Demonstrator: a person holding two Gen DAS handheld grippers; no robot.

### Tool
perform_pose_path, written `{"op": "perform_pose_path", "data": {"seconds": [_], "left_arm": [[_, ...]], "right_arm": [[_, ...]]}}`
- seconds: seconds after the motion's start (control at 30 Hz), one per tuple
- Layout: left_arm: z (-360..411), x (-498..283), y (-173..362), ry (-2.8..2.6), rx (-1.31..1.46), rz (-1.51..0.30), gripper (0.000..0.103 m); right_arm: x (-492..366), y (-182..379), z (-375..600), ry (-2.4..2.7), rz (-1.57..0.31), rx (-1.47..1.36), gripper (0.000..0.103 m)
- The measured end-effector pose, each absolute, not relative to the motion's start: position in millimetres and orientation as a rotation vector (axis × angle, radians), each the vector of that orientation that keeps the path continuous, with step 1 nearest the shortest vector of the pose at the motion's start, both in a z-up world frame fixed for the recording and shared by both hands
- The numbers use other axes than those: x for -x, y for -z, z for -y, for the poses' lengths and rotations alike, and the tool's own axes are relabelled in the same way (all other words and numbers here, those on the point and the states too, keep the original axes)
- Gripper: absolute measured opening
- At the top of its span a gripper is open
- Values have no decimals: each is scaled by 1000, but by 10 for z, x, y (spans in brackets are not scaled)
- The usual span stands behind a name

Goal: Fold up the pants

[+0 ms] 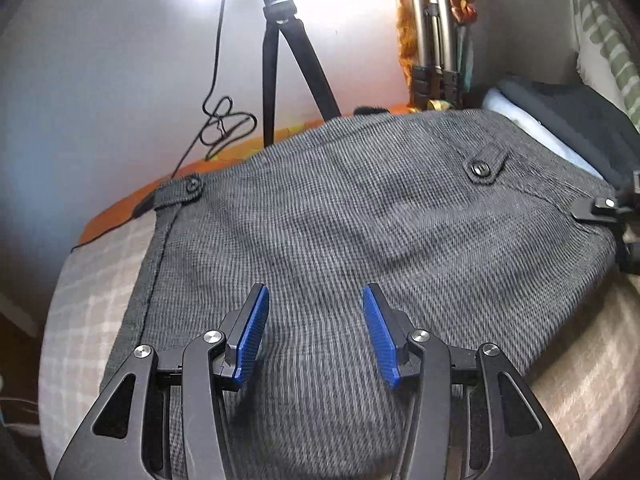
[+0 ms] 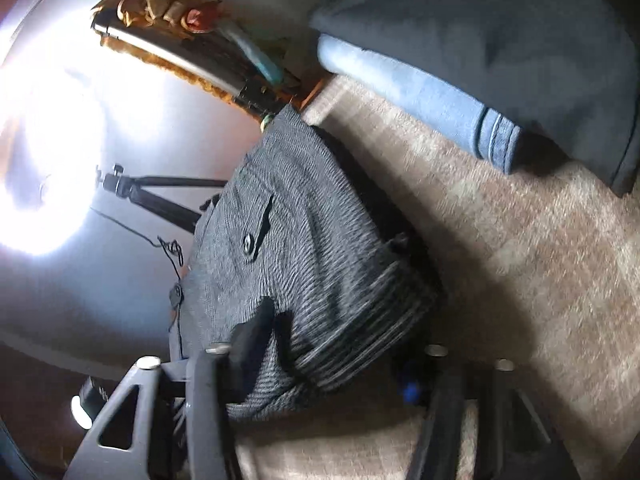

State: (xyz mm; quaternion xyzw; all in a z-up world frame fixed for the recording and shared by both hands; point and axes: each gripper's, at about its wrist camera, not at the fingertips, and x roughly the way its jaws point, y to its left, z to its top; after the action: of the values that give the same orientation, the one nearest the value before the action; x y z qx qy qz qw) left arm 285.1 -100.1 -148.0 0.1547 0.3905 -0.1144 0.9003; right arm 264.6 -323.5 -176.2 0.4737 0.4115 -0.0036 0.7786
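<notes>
Grey woven pants [image 1: 340,224] lie folded on a beige checked bed cover [image 1: 92,264]; two buttoned tabs show on top. My left gripper [image 1: 316,332] is open and empty, its blue pads just above the near part of the pants. My right gripper [image 2: 332,352] holds the pants' right edge [image 2: 304,280]: cloth fills the gap between its fingers. It also shows at the right edge of the left wrist view [image 1: 600,208], at the pants' side.
A black tripod [image 1: 280,60] and a loose cable [image 1: 224,124] stand beyond the far edge of the bed. Folded blue jeans [image 2: 420,92] under a dark garment [image 2: 500,40] lie to the right of the pants. An orange bed edge [image 1: 132,200] runs along the far left.
</notes>
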Motion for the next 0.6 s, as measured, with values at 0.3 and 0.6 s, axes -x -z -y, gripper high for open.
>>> {"op": "perform_pose_path", "data": {"seconds": [0.3,0.6], "left_arm": [[883,-2870,1517,261,-253,-852,48],[-5,-2622,1341,172,-192,-840,49]], "right_arm": [[-2771,1238,2898,73,-846,-687,24],[-2954,626,2408,61,-785,-376,24]]}}
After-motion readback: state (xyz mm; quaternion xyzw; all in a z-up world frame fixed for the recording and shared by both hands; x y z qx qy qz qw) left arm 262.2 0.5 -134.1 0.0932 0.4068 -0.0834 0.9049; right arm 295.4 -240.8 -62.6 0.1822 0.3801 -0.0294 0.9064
